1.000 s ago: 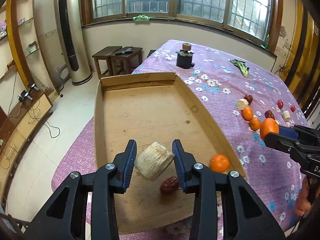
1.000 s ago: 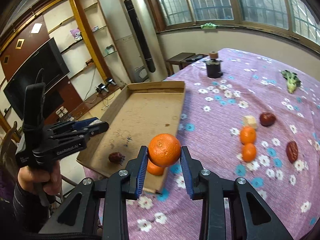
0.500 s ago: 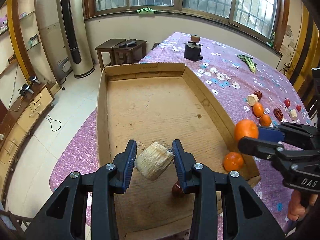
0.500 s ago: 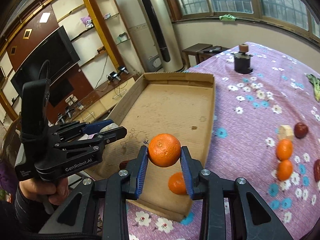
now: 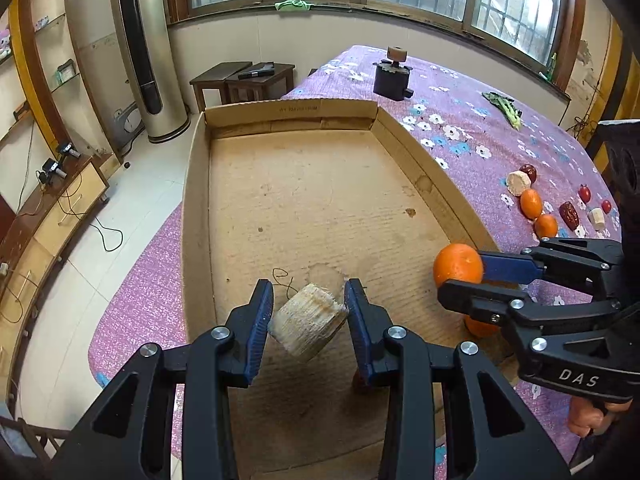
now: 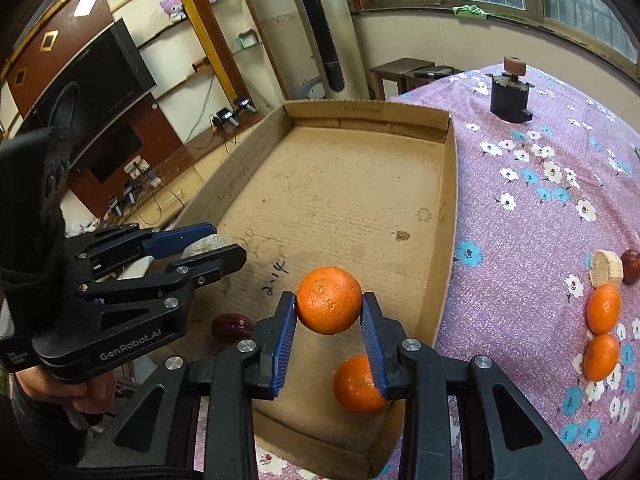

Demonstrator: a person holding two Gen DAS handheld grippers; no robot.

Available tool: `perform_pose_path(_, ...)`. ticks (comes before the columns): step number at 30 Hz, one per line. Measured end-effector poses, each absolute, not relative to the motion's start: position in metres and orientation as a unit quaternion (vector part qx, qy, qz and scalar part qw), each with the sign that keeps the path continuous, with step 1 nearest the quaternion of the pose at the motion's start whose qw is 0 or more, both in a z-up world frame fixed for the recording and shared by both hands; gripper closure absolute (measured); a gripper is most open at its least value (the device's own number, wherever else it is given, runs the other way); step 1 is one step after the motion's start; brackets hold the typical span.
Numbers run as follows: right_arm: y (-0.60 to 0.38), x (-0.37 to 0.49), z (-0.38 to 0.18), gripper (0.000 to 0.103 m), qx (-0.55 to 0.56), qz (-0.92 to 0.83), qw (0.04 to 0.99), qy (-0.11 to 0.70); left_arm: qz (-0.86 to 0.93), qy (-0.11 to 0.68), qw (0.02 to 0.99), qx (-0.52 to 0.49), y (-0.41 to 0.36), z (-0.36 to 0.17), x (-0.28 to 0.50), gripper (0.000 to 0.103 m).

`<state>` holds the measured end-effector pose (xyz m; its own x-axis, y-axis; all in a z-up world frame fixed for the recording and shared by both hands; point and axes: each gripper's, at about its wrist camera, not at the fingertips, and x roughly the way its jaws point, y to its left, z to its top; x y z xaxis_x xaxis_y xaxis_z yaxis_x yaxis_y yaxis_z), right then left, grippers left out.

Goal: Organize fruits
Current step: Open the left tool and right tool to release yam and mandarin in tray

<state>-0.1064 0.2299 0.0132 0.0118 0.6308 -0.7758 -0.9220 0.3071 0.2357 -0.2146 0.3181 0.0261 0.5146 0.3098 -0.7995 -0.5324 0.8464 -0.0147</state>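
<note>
My left gripper (image 5: pixel 309 316) is shut on a pale fibrous cylinder piece (image 5: pixel 306 327) and holds it above the near end of the cardboard tray (image 5: pixel 196 216). My right gripper (image 6: pixel 329 320) is shut on an orange (image 6: pixel 329 300) above the tray's near right corner; the gripper (image 5: pixel 460 282) and its orange (image 5: pixel 458 265) also show in the left wrist view. In the tray (image 6: pixel 448 200) lie another orange (image 6: pixel 356 384) and a dark red date (image 6: pixel 232 326). My left gripper (image 6: pixel 216 248) shows at the left of the right wrist view.
On the purple flowered cloth (image 6: pixel 540 208) to the right lie two small oranges (image 6: pixel 604 308), a pale cylinder piece (image 6: pixel 606 268), dates, small red fruits (image 5: pixel 585 192) and a green vegetable (image 5: pixel 506 106). A black holder (image 5: pixel 391 76) stands at the far end. Floor lies left of the tray.
My right gripper has carried its orange left, from over the cloth to over the tray's near right corner. My left gripper still holds its piece and has moved slightly forward over the tray.
</note>
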Motion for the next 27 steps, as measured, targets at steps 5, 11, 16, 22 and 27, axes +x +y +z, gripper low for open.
perform_pose_path(5, 0.233, -0.106, 0.010, 0.070, -0.182, 0.560, 0.690, 0.422, 0.246, 0.433, 0.857, -0.134, 0.319, 0.022, -0.213, 0.068)
perform_pose_path(11, 0.241, -0.114, 0.005, 0.068, -0.221, 0.550, 0.693, 0.410, 0.256, 0.449, 0.846, -0.132, 0.318, 0.012, -0.209, 0.068)
perform_pose_path(16, 0.244, -0.119, 0.001, 0.065, -0.240, 0.543, 0.696, 0.404, 0.265, 0.454, 0.842, -0.119, 0.313, 0.011, -0.207, 0.051)
perform_pose_path(22, 0.238, -0.120, 0.005, 0.058, -0.235, 0.544, 0.698, 0.402, 0.269, 0.445, 0.846, -0.115, 0.311, 0.020, -0.213, 0.047)
perform_pose_path(27, 0.226, -0.120, 0.018, 0.053, -0.222, 0.548, 0.705, 0.393, 0.270, 0.438, 0.850, -0.114, 0.307, 0.029, -0.216, 0.047)
